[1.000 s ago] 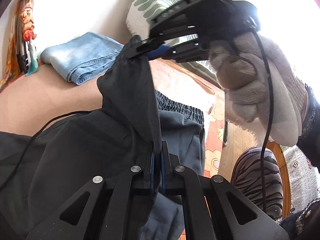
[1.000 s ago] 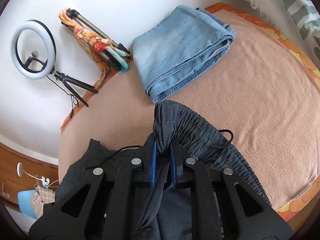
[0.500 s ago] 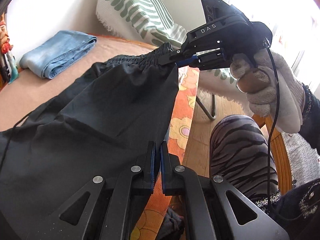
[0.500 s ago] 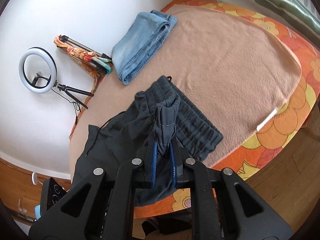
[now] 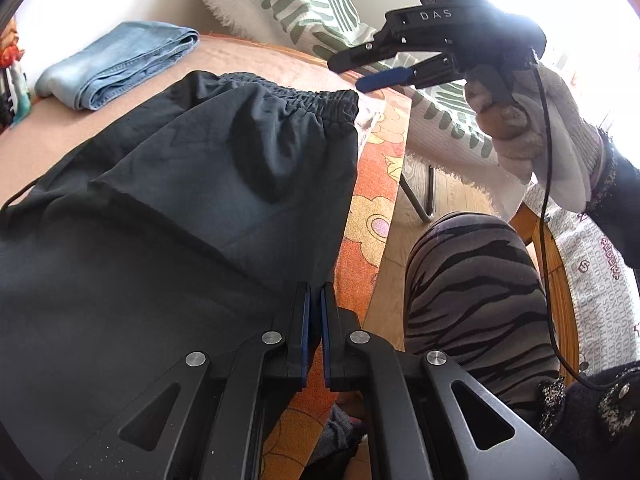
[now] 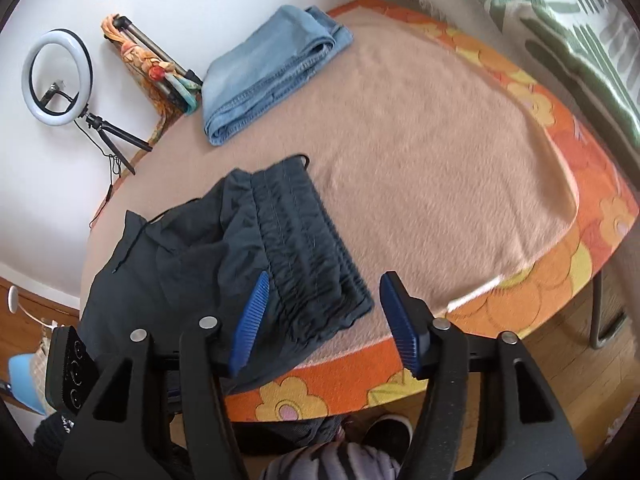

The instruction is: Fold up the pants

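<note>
Room: white walls, a ring light (image 6: 56,78) on a tripod in the far left corner, and wooden floor below the near edge of the table (image 6: 460,168), which wears a tan cloth with an orange flowered border.
Pants: we see the dark pants (image 5: 180,208) spread over the near left part of the table, legs trailing off towards its left edge, the gathered waistband (image 6: 308,248) lying flat close to the near edge.
Left hand-held gripper (image 5: 314,300): we have its jaws nearly closed on the pants' side edge, pinching thin cloth at the near edge of the table.
Right hand-held gripper (image 6: 324,312): jaws wide apart, holding nothing, poised just above the waistband.
Handling: we judge the fabric light, limp and a little slick; it will sag and slide where unsupported.
Where to grip: we would take the thick elastic waistband at its corner, since it bunches firmly between the pads.
Nearby: folded jeans (image 6: 268,72) sit at the far edge, well apart; a striped pillow (image 5: 304,12) stands beyond the table.
</note>
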`<state>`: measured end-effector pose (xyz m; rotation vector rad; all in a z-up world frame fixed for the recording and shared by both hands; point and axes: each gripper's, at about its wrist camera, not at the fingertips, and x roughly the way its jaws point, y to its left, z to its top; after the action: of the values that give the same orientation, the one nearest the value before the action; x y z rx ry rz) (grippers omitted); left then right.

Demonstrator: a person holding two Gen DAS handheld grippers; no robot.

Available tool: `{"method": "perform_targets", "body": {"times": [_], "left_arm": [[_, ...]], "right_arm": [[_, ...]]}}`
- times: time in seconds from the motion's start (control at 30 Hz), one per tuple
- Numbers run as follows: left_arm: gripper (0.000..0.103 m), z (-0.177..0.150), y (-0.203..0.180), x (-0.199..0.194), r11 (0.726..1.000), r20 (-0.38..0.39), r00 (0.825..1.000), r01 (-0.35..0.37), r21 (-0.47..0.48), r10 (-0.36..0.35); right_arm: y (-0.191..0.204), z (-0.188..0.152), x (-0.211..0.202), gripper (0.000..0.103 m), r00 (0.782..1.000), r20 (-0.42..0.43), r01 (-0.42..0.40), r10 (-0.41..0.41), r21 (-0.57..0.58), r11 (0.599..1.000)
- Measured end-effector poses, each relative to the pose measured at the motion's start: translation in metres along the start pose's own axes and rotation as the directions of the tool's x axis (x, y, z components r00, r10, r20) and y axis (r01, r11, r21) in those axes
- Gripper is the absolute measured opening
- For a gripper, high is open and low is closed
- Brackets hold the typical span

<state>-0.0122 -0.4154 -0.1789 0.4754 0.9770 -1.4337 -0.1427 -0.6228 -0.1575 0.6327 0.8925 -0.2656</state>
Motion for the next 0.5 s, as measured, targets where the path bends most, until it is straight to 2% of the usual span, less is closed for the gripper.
{"method": "perform_targets", "body": {"times": [0.07, 0.13, 0.23, 0.33, 0.43, 0.5], "left_arm": [[0.005, -0.001, -0.001, -0.006, 1.000, 0.005, 1.000, 0.003, -0.010, -0.003], [0.012, -0.002, -0.002, -0.016, 0.999, 0.017, 1.000, 0.002, -0.032, -0.001], [0.016, -0.011, -0.002, -0.040, 0.997, 0.069, 0.998, -0.006, -0.072, 0.011], [0.017, -0.025, 0.007, -0.063, 0.990, 0.117, 0.991, -0.053, -0.128, 0.068], [0.017, -0.043, 0.024, -0.080, 0.971, 0.130, 0.979, -0.127, -0.200, 0.155], [0.017, -0.057, 0.037, -0.090, 0.952, 0.131, 0.973, -0.149, -0.266, 0.189]], "right_arm": [[-0.006, 0.017, 0.003, 0.069, 1.000, 0.017, -0.010, 0.010, -0.026, 1.000], [-0.010, 0.034, 0.013, 0.071, 0.998, 0.022, -0.062, 0.062, -0.040, 0.997], [-0.006, 0.056, 0.033, 0.086, 0.989, 0.007, -0.149, 0.150, -0.105, 0.983], [0.004, 0.071, 0.065, 0.087, 0.982, -0.038, -0.191, 0.187, -0.166, 0.967], [0.004, 0.079, 0.094, 0.087, 0.976, -0.094, -0.212, 0.198, -0.186, 0.959], [-0.001, 0.081, 0.107, 0.089, 0.959, -0.131, -0.270, 0.250, -0.167, 0.948]]}}
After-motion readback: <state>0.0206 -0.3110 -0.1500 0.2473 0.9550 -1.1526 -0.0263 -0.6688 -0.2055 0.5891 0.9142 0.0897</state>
